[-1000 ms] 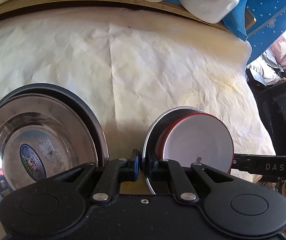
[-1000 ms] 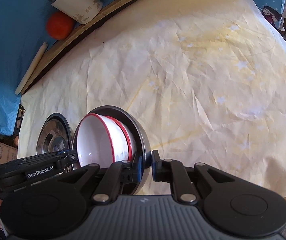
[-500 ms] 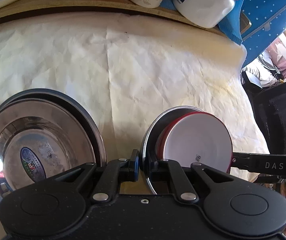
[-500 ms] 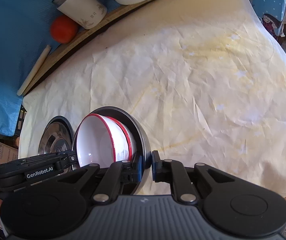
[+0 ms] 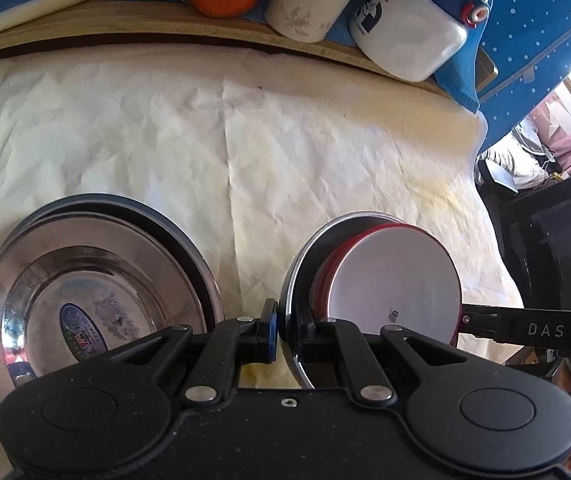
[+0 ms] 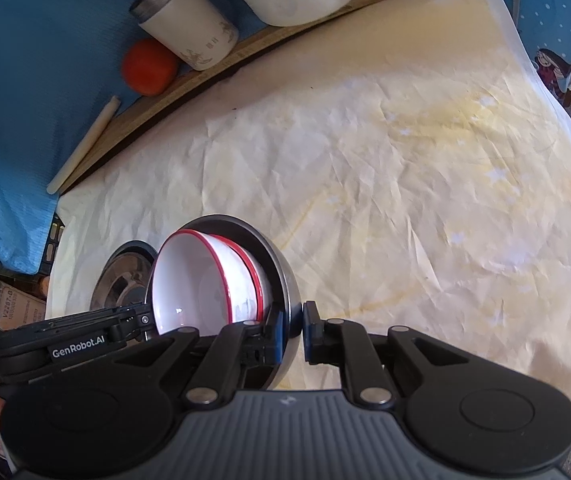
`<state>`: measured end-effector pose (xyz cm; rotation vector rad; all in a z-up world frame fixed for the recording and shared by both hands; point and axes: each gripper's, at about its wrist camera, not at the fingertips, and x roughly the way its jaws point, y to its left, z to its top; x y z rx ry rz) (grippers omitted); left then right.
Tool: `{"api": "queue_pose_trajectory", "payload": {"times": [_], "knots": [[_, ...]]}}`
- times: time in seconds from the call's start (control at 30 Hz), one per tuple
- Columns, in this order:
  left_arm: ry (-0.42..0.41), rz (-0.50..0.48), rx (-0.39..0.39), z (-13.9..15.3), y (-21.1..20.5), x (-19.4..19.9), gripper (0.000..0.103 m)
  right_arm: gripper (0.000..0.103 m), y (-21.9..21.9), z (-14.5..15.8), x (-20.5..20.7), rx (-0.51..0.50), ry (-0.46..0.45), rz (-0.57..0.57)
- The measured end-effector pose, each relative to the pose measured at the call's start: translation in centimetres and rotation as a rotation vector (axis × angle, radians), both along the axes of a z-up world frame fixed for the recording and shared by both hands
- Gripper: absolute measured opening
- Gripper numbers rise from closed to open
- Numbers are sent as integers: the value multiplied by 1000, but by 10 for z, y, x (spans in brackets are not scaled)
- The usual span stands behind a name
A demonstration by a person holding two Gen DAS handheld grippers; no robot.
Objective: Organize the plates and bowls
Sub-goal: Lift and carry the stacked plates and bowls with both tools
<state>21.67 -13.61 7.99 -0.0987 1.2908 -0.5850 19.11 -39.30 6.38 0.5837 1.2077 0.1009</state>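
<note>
Steel round bowl (image 5: 299, 280) holding red-rimmed white bowls (image 5: 393, 280), pinched from both sides.
Left gripper (image 5: 283, 330) and right gripper (image 6: 293, 330) jaws clamp its rim above the paper-covered desk (image 6: 405, 200).

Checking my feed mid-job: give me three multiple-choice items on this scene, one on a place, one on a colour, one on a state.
1. Where do the white bowls sit?
A. Inside the steel bowl
B. On the paper
C. On the shelf

2. What colour are their rims?
A. Blue
B. Red
C. Green

3. How is the steel bowl held?
A. By neither gripper
B. By one gripper
C. By both grippers on opposite rims

Key: A, they nest within it; B, red edges show; C, left gripper and right gripper each pinch its rim.
</note>
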Motion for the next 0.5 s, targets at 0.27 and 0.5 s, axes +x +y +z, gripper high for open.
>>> {"api": "queue_pose_trajectory", "payload": {"times": [0.27, 0.5], "knots": [[-14, 30, -5, 10, 13, 3, 6, 12, 12, 9, 9, -1, -18, 30], [-25, 62, -7, 12, 27, 5, 6, 12, 25, 13, 17, 2, -30, 64]]}}
